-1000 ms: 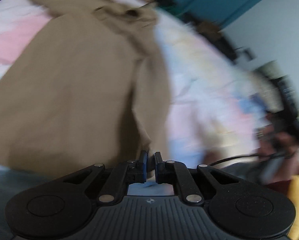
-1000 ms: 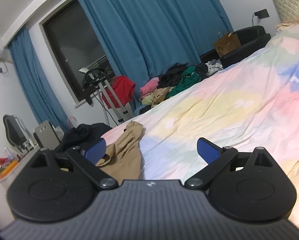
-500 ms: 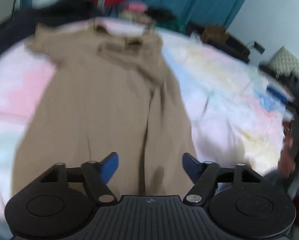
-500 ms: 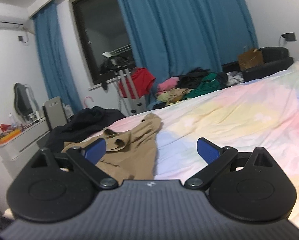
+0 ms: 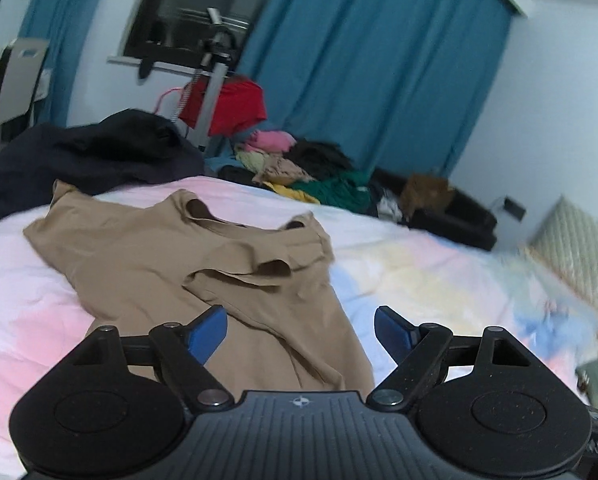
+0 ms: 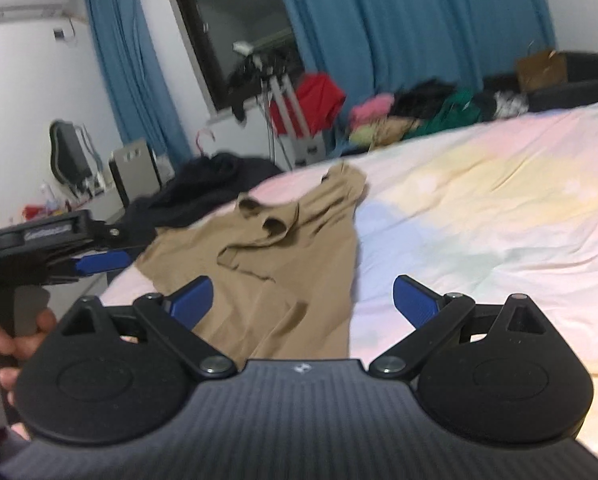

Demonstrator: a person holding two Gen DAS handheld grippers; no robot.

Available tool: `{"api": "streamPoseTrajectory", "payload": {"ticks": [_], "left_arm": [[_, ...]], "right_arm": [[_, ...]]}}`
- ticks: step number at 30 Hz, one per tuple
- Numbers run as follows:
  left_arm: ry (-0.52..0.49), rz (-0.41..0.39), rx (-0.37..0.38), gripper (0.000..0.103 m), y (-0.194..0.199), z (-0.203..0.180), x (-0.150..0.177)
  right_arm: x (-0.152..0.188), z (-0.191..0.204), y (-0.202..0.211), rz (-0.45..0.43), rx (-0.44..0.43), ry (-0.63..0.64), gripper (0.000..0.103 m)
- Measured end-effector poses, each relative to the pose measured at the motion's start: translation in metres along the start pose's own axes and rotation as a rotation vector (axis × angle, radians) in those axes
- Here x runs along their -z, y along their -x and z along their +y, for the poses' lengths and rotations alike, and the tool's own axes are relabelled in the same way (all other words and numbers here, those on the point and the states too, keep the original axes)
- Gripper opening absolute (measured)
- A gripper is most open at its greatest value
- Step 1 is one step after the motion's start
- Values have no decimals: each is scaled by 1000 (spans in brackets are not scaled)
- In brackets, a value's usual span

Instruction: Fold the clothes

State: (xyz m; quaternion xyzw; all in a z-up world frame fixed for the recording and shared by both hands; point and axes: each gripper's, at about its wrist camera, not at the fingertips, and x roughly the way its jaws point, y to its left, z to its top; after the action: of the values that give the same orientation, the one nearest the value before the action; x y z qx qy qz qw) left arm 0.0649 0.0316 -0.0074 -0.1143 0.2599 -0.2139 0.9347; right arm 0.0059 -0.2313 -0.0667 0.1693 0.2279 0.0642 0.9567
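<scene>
A tan t-shirt [image 5: 147, 256] lies spread on the pastel bed sheet [image 5: 439, 280], its right side folded inward, collar at the far end. It also shows in the right wrist view [image 6: 283, 264]. My left gripper [image 5: 301, 330] is open and empty above the shirt's near part. It also shows in the right wrist view [image 6: 95, 260], at the left. My right gripper [image 6: 303, 300] is open and empty, above the shirt's near right edge.
A dark garment [image 5: 99, 152] lies at the bed's far left corner. A pile of mixed clothes [image 5: 299, 172] sits beyond the bed by blue curtains [image 5: 371, 64]. A stand with a red cloth [image 5: 227, 104] is by the window. The padded headboard [image 5: 579, 256] is at the right.
My left gripper opened, let go of the shirt's edge and lifted back, now looking across the bed. My right gripper swung left toward the shirt, still open.
</scene>
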Motion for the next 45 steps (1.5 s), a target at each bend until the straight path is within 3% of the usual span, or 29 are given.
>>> {"api": "streamPoseTrajectory", "payload": {"ticks": [2,7,12,14,18,20,23,30,32,35,36,37,39,42,45], "left_arm": [[12,-20,-14,83,1,21,0],[-25,-68,-93,84,-1,66,4],[38,-65,-136,84,-10,112,-1],[89,-55,-155,84,-11,125,-1],[104,-41,-167,84,-15,138,2],[101,-40,-171,84,-16,140,3],[129,-38,-173,84,-21,147,3],[166,-39,-177,84,-20,152,3],[146,-34,-179,84,-22,148,4],[117,-31,-178,84,-24,144,7],[114,-29,-182,84,-25,144,7],[114,-26,-183,84,-26,144,8],[117,-20,-182,84,-27,146,8],[112,-15,-186,84,-28,144,9],[91,-9,-174,84,-28,138,10]], "right_arm": [[-12,4,-30,69,-26,-20,93],[-38,26,-130,181,-22,19,93],[-54,37,-228,202,34,-29,92],[-55,41,-257,197,109,5,71],[-60,56,-305,260,164,47,55],[-67,67,-319,258,174,90,21],[-83,80,-332,230,175,147,11],[-118,102,-358,149,164,205,9],[-121,105,-366,146,136,210,11],[-121,105,-374,222,91,151,17],[-119,105,-370,234,73,138,27],[-118,105,-364,239,52,129,59],[-116,105,-336,210,-3,117,95],[-115,100,-280,169,-67,88,95],[-108,93,-208,108,-72,115,95]]}}
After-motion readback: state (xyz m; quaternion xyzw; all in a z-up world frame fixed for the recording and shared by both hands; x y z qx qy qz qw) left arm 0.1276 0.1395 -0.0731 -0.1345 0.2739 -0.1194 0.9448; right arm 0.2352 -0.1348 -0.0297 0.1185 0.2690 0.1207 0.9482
